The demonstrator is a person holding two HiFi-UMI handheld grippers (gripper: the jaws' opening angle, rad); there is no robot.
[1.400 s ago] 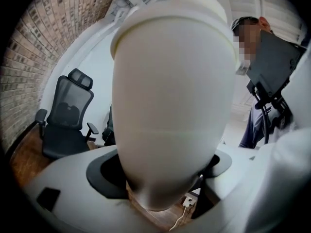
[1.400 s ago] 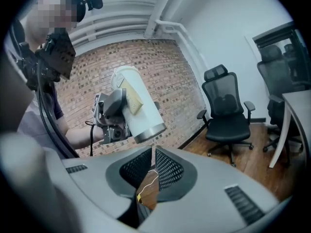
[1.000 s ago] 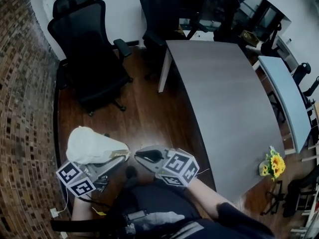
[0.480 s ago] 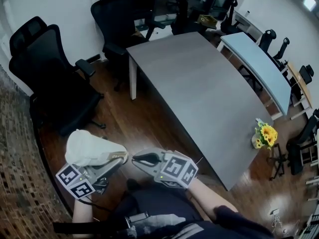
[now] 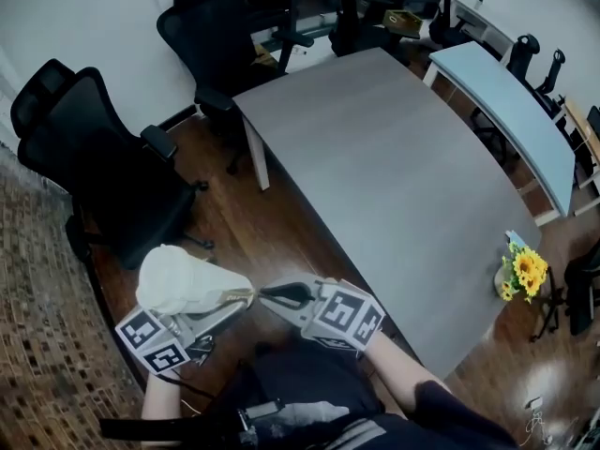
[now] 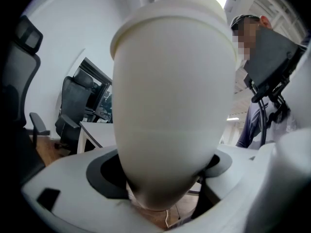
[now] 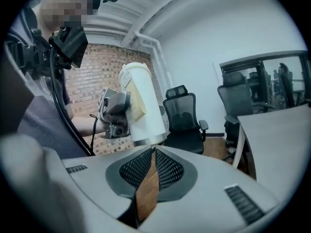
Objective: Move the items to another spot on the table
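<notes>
Between the left gripper's (image 5: 230, 300) jaws sits a white cup (image 6: 172, 106). They're spread wide and clamped on it near its base, with the lid at the far end. Over to the right gripper (image 7: 153, 149): jaws all but together, just a sliver of wooden floor (image 5: 281, 223) showing through the gap, nothing in them. Its tips sit just beside the left gripper's, the two almost nose to nose. The cup's up in the air over the floor, close in front of the person (image 5: 300, 401) and clear of the grey table (image 5: 403, 157). Black chair (image 5: 94, 172) off to the left, yellow flowers (image 5: 523, 270) just past the table's right edge.
</notes>
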